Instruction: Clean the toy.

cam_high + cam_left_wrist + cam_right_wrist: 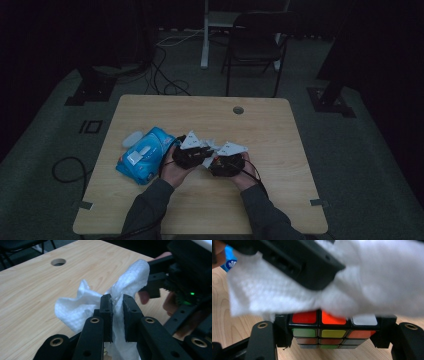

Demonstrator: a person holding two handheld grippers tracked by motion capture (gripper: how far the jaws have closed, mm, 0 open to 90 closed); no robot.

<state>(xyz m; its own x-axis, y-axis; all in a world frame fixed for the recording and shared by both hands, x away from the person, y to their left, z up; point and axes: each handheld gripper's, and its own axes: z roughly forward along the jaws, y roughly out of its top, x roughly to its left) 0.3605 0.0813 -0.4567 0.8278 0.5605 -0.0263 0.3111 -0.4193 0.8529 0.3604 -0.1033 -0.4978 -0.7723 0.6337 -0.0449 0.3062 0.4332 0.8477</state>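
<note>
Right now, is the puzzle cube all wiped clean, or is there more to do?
Already done: a white wipe is out of the blue wipes pack, and the right gripper is clamped on the puzzle cube. In hand: the left gripper pinches the wipe, which is draped over the cube's top. Probably left: the cube's front and lower rows are uncovered, so those sides likely need wiping.

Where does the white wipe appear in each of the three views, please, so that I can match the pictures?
High view: the white wipe is a small pale patch between the two tongs, at table centre.
Left gripper view: it hangs at the centre, pinched in the left tongs.
Right gripper view: it spreads across the upper half, draped over the puzzle cube.
Shared landmark: the blue wipes pack, at the left of the high view, at the top left corner of the right gripper view.
</note>
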